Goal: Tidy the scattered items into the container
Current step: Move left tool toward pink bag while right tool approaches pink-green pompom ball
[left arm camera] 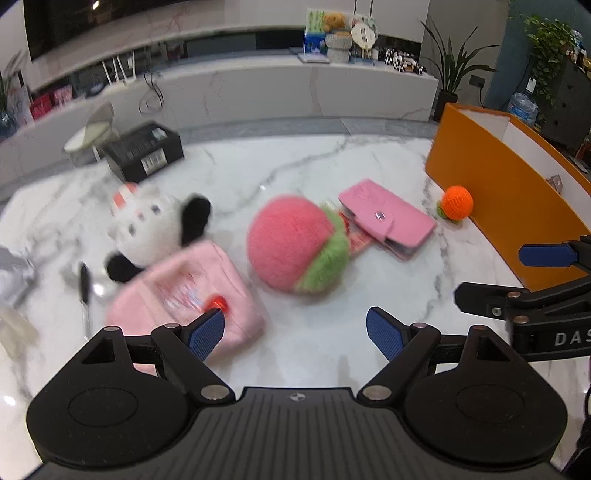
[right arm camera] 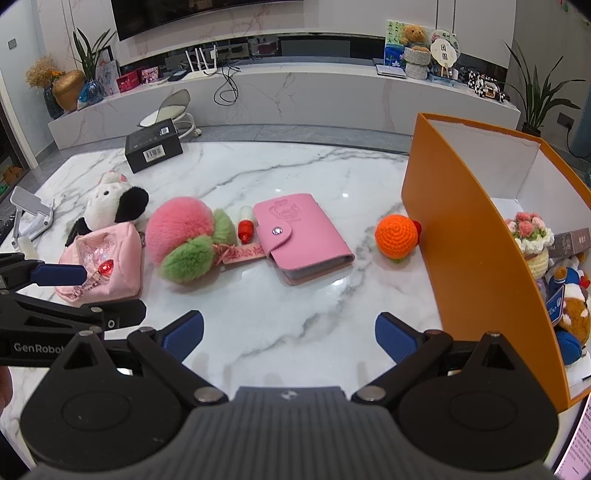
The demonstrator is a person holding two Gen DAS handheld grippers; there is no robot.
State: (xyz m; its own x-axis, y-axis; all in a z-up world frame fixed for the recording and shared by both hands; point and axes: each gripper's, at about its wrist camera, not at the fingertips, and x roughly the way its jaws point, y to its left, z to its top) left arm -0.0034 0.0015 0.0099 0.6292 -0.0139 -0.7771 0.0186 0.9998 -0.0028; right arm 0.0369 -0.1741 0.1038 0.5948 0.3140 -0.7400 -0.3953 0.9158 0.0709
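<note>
Both the left gripper [left arm camera: 295, 334] and the right gripper [right arm camera: 290, 334] hover spread wide and empty over the marble table [right arm camera: 295, 177]. A pink pouch [right arm camera: 101, 260], peach plush [right arm camera: 184, 240], pink card wallet [right arm camera: 304, 238] and crocheted orange [right arm camera: 396, 235] lie scattered left of the orange box [right arm camera: 469, 236], which already holds plush toys [right arm camera: 570, 295].

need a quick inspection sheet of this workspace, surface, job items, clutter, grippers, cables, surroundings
surface: white marble table, glossy.
job's things: pink pouch, panda plush, peach pompom, small bottle, pink card wallet and orange crochet ball lie loose; orange box at right already holds toys.
clutter: black carton, phone stand.
grippers: left gripper open, its left finger over the pouch; right gripper open, empty.
cables: black cord on the rear shelf.
surroundings: TV shelf, potted plants, teddy bear.
</note>
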